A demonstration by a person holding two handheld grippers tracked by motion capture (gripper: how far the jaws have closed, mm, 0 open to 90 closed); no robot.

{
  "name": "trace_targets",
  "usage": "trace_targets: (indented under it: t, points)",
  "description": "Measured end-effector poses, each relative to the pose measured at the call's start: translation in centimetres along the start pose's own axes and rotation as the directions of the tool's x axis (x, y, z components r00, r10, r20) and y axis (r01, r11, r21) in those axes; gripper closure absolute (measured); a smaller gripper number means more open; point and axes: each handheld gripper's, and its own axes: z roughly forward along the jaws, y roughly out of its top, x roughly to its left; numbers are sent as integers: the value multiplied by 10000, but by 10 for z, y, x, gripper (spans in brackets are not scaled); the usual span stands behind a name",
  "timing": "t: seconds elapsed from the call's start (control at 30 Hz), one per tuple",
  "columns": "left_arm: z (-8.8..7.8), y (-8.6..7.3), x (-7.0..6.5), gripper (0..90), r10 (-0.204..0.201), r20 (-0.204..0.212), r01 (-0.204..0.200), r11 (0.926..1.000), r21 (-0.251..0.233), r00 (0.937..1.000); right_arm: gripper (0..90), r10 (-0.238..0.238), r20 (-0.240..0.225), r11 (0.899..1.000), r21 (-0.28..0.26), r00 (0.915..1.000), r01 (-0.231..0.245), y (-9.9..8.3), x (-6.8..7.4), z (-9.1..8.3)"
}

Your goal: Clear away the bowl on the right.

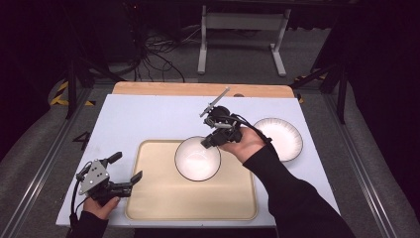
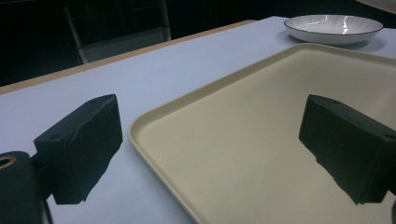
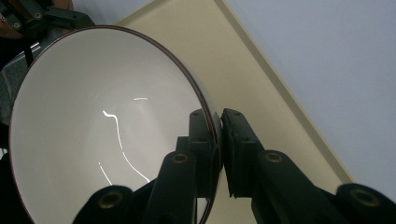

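Glazed white ceramic, with a thin dark line along the rim, is what the bowl (image 1: 197, 158) seems to be made of, so I judge it stiff, rather heavy for its size, slippery on the smooth glaze, and easy to chip or break if it drops. It is over the far part of the beige tray (image 1: 163, 198), which lies on the pale surface (image 1: 148, 119). The right gripper (image 1: 208, 142) has its jaws closed on the rim of the bowl, one jaw inside and one outside the thin wall, as the right gripper view shows it clearly (image 3: 218, 140). I cannot tell if the bowl already rests on the tray or hangs a little above it. A hold on the rim at one side only is a reasonable place, but the weight hangs away from the jaws, so the bowl may tilt or slide out; a firm squeeze and a slow, level carry look wise. The left gripper (image 1: 127, 168) is at the near left edge of the tray with its jaws wide apart and nothing between them. A second white dish (image 1: 285, 136) stands on the surface to the right of the tray, apart from it.
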Motion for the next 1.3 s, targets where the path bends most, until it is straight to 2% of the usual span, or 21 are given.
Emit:
trace_targets:
  t: [0.43, 0.7, 1.0, 1.3]
  points:
    - [0, 0, 0, 67, 27, 28, -27, 10000, 27, 10000, 825, 120, -10, 9977, 661, 9999, -119, 0, -2, 33]
    - [0, 0, 0, 67, 28, 10, -28, 10000, -9, 10000, 823, 75, 90, 9915, 1302, 9999, -86, 1, -2, 52]
    - [0, 0, 0, 67, 16, 16, -16, 10000, -11, 10000, 821, 233, -14, 9873, 1570, 9997, -228, -4, -3, 73]
    - [0, 0, 0, 67, 26, 19, -26, 10000, -12, 10000, 819, 340, -85, 9834, 1786, 9994, -319, -8, -7, 86]
